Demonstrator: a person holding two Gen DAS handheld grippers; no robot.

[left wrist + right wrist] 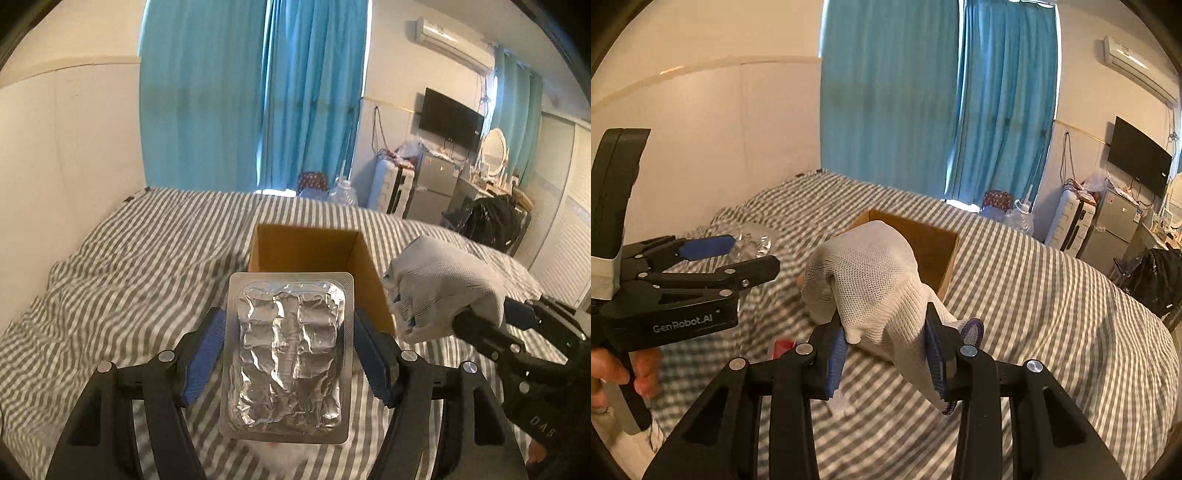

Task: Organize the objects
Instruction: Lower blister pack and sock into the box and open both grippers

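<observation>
My left gripper (290, 350) is shut on a silver foil blister pack (288, 354) and holds it flat above the striped bed, just short of an open cardboard box (306, 247). My right gripper (886, 350) is shut on a white knit glove (871, 280), held up in front of the same box (934, 243). The glove also shows in the left wrist view (439, 288), to the right of the box. The left gripper with the foil pack (753, 243) shows at the left of the right wrist view.
The grey-and-white striped bed (129, 266) lies under everything. A small red item (783, 347) lies on the bed below the glove. Blue curtains (255, 96), a suitcase, a fridge and a wall TV (450, 118) stand at the far right.
</observation>
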